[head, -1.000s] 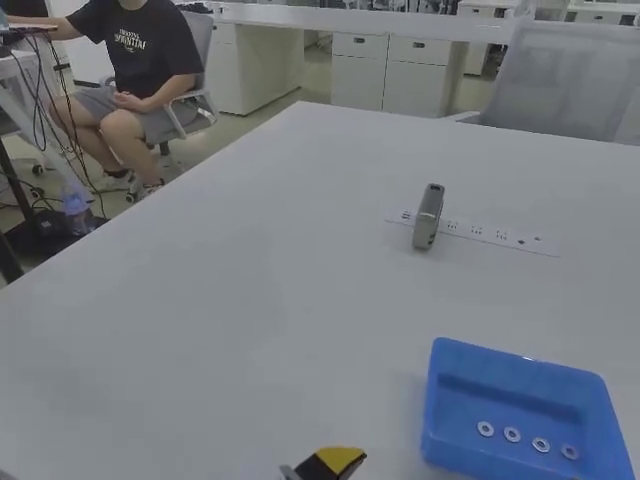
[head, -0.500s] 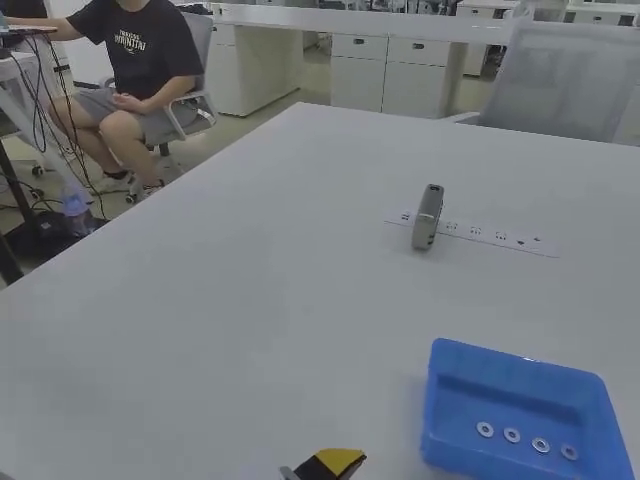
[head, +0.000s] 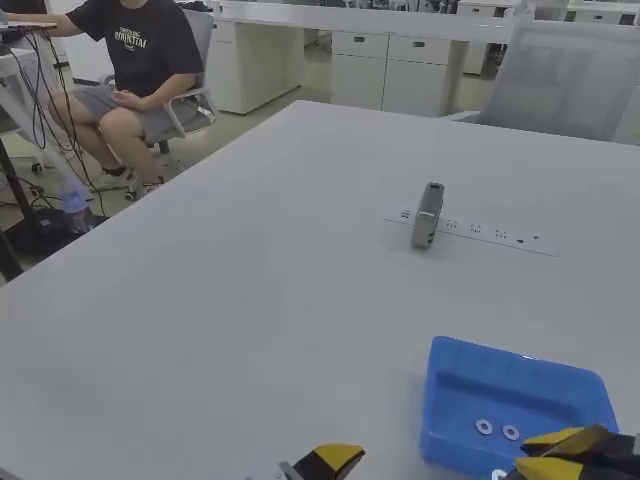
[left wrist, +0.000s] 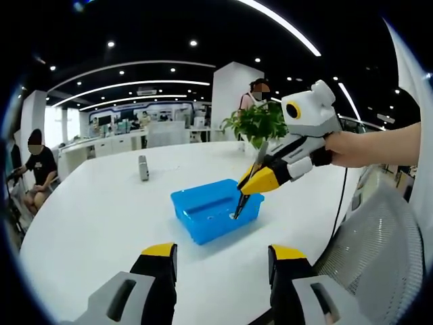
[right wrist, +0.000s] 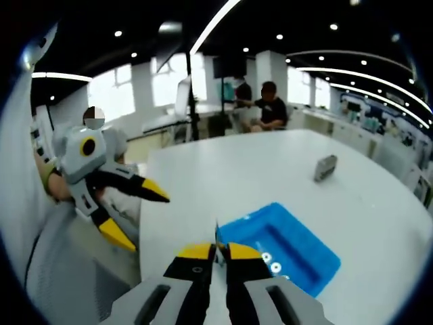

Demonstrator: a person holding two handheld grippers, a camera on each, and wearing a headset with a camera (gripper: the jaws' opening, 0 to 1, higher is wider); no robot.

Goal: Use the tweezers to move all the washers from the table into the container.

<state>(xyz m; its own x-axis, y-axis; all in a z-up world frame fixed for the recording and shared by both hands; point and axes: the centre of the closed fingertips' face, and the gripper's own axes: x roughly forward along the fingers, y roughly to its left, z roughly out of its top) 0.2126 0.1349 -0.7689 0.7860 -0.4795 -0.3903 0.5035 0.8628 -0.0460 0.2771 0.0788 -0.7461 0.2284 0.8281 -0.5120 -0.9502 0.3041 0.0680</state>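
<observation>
In the head view, the right gripper (head: 550, 453) is hanging over the near edge of the one blue container (head: 520, 375). Two washers (head: 484, 428) are lying side by side on the container floor just ahead of its yellow tips. A third pale ring is peeking out right under them, too cut off to be sure of. The left gripper (head: 335, 462) is showing one yellow tip off to the other's left, clear of the container. Far beyond both, one grey block (head: 428, 214) is standing on the white table (head: 250, 300).

In the left gripper view, that gripper's (left wrist: 223, 264) two jaws are standing wide apart – released, with nothing between them. Ahead of them the container (left wrist: 203, 220) is resting on the table. The right gripper (left wrist: 249, 184), held by a hand (left wrist: 352, 145), is reaching in from the right. It is pinching one pair of tweezers (left wrist: 241, 205), whose tip is pointing down into the container.

In the right gripper view, its own (right wrist: 218, 252) two jaws are pressing nearly together – clenched on the tweezers (right wrist: 216, 233), which are sticking out straight ahead as a thin point. The container (right wrist: 298, 250) is lying just ahead and to the right. Two washers (right wrist: 266, 257) are showing inside it, close to the right jaw. To the left, the left gripper (right wrist: 141, 218) is floating with jaws spread.
</observation>
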